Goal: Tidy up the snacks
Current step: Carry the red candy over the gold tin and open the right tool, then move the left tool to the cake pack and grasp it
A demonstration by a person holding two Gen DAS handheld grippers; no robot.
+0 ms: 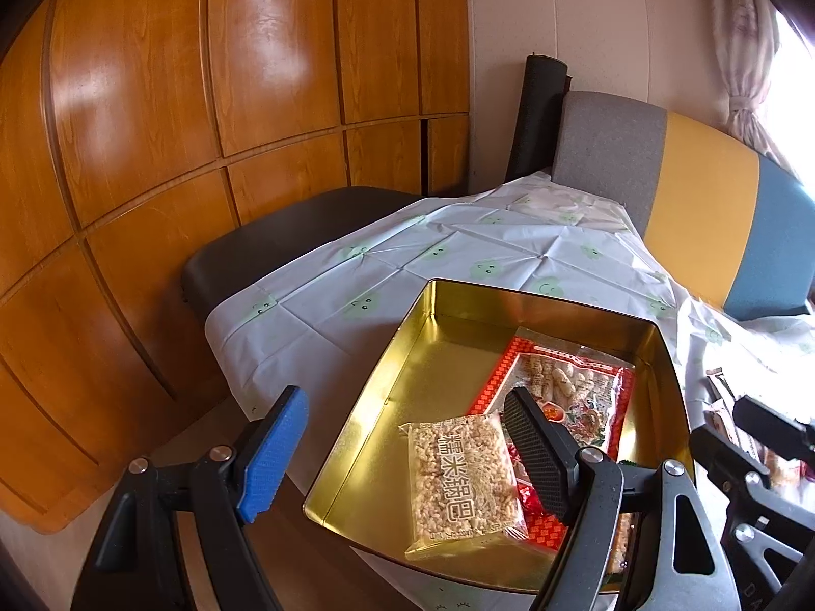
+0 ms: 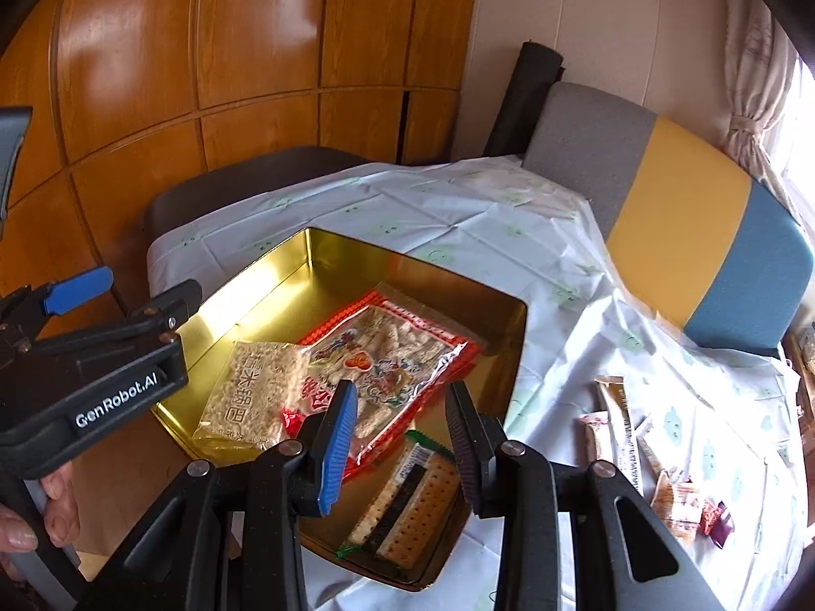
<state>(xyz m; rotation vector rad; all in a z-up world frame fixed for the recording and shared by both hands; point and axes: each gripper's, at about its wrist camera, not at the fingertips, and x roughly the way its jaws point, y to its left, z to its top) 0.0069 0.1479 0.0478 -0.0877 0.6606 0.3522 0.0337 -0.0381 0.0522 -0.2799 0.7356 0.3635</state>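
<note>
Gold rectangular metal tin (image 2: 285, 275) sat on the pale printed tablecloth (image 2: 458, 214); inside it lay a clear puffed-rice packet (image 2: 249, 392), a red-bordered bag of snacks (image 2: 392, 351) and a cracker pack (image 2: 407, 504) in the tin's near corner. Right gripper (image 2: 402, 438) hovered above that pack, jaws partly parted, pinching nothing. Loose wrapped snack sticks (image 2: 619, 427) lay right of the tin, long axes running roughly away from the camera, nearer this hand. Left gripper (image 1: 402, 453) hung over the tin, spread wide, empty.
</note>
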